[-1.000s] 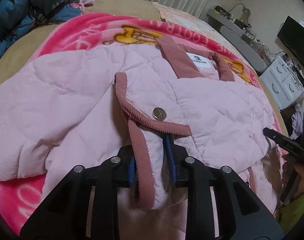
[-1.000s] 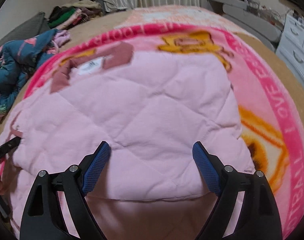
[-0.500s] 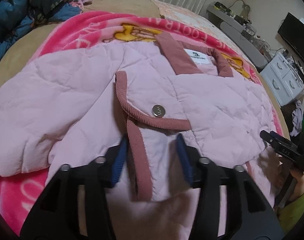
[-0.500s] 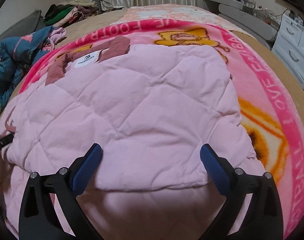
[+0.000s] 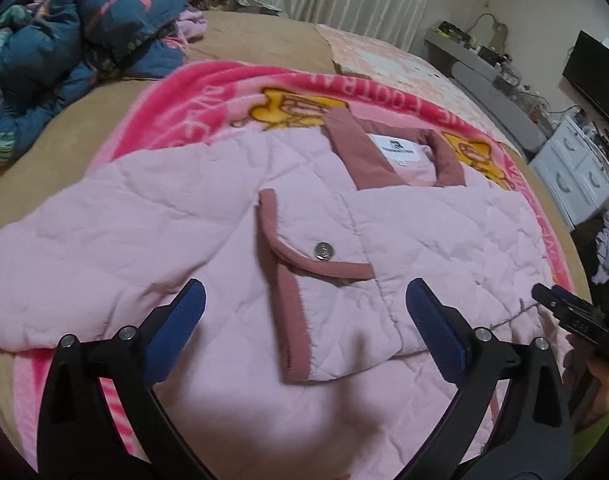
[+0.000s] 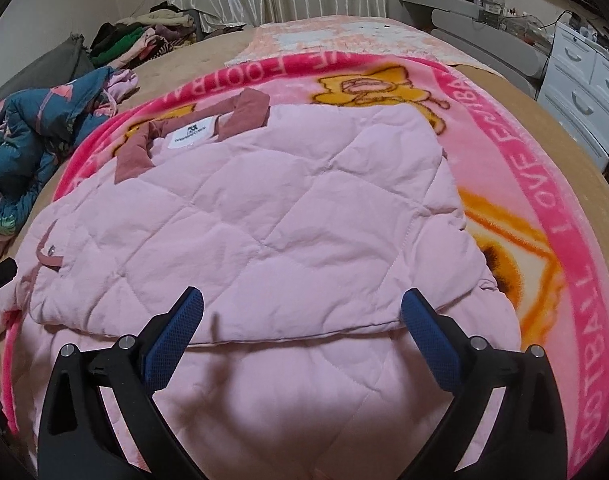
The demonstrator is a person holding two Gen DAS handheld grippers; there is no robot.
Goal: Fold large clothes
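Lying on one pink cartoon-print fleece blanket (image 6: 544, 208) is one pale pink quilted jacket (image 6: 264, 220), one silver snap button (image 5: 323, 251) showing. Left gripper (image 5: 304, 328) jaws are opening, the jacket's dusty-rose cuff (image 5: 290, 320) loose between them. Right gripper (image 6: 302, 334) gapes wide, holding nothing.

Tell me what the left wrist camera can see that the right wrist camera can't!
Only the left wrist view shows the black TV and the folded-over cuff up close, lying between the left gripper as its jaws are opening. Only the right wrist view shows the pile of clothes by the curtain and the open right gripper over the jacket's folded edge. Both show the pink jacket, its silver snap button, the pink blanket and white drawers.
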